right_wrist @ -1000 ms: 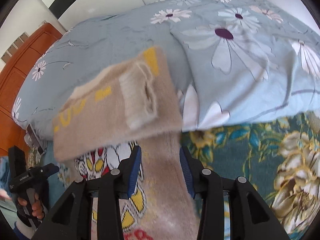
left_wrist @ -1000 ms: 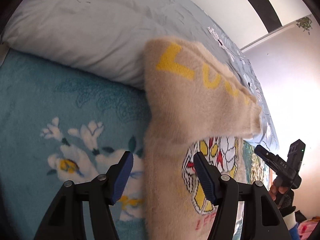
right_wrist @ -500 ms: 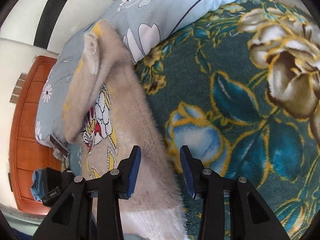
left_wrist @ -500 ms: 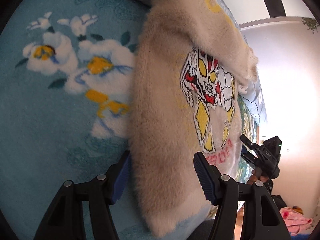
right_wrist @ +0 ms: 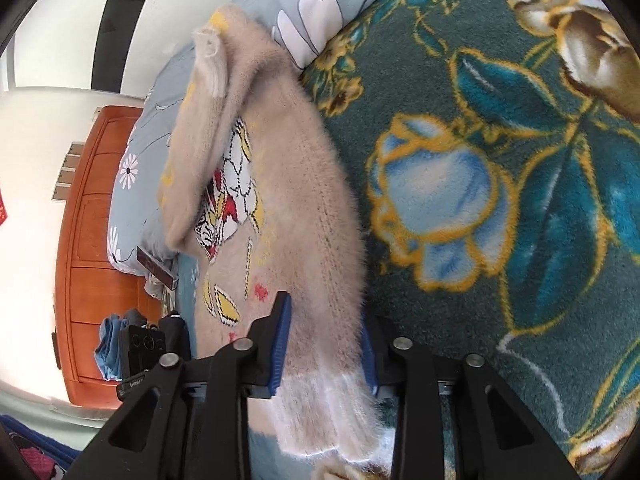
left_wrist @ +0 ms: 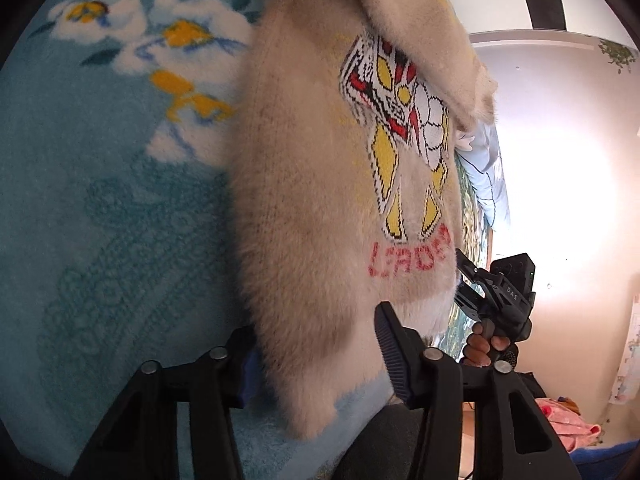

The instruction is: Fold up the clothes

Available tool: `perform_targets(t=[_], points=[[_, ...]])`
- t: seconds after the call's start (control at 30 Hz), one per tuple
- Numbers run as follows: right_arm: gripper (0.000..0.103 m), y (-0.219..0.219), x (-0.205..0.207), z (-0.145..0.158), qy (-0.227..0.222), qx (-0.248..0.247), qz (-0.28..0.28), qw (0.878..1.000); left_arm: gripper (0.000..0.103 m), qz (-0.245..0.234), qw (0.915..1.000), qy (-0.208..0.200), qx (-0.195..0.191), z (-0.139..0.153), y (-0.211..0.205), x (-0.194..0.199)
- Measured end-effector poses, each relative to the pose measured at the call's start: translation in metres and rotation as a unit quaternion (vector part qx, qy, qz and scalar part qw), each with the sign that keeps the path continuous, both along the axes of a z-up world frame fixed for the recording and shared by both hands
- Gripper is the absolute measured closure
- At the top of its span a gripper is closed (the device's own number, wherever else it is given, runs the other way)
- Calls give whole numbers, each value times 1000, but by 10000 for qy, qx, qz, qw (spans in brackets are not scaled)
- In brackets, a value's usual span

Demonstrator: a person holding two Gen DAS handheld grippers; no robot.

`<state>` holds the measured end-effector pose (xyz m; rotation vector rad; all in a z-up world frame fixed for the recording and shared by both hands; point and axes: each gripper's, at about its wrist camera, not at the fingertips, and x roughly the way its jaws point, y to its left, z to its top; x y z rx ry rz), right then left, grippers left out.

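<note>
The bed is spread with a light blue plush blanket patterned with white and yellow flowers, and beside it a dark teal blanket with big blue and gold blooms. A fuzzy beige sweater lies on both, one sleeve folded over its cartoon front. A pale blue flowered pillow lies at its far end.

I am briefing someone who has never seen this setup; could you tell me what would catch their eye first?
The fuzzy beige sweater with its red, yellow and white cartoon figure lies lengthwise on the floral blankets, a folded-over part across its far end. The left tongs and right tongs each straddle a near corner of its hem, having just been closing.
</note>
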<state>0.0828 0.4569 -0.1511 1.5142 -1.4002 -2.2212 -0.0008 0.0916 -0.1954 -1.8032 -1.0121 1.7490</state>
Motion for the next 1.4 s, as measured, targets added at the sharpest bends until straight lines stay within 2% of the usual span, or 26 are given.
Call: perform_targets(t=[0.03,0.1,0.23,0.43,0.53,0.7,0.83,0.93,1.03,1.13,1.23,1.4], points=[[83,0,2,0,-79,40,21,10000,76,34,9999,-93,59,-3,1,1],[90,-2,8,4,-213,192,77,9996,91,61,9999,-89,-41,0,4,3],[92,-9,17,18,-336,435,155,9984,93,-124,9987,188,-459,17,24,-1],[93,-35,30,35,-360,407,440,9976,94,-233,9969,310,-689,44,25,-3],[93,-50,46,47,-286,330,512,9977,94,-157,9982,350,-460,59,16,9],[93,-58,60,87,371,79,398,9985,94,156,9980,612,80,92,-2,4],[93,-35,38,113,923,-192,5,9955,93,574,9930,935,435,115,-14,-42],[93,-21,4,127,1262,-357,-186,9912,92,998,9860,1104,757,124,-18,-90],[93,-12,-35,134,1368,-429,-247,9894,92,1260,9815,1167,845,120,-19,-137],[93,0,-67,128,1268,-466,-377,9901,92,1467,9795,1088,847,106,-20,-179],[93,11,-93,110,1026,-599,-705,9904,92,1662,9791,934,712,84,-31,-204],[92,25,-122,82,722,-661,-964,9905,91,1706,9816,720,471,50,-37,-235]])
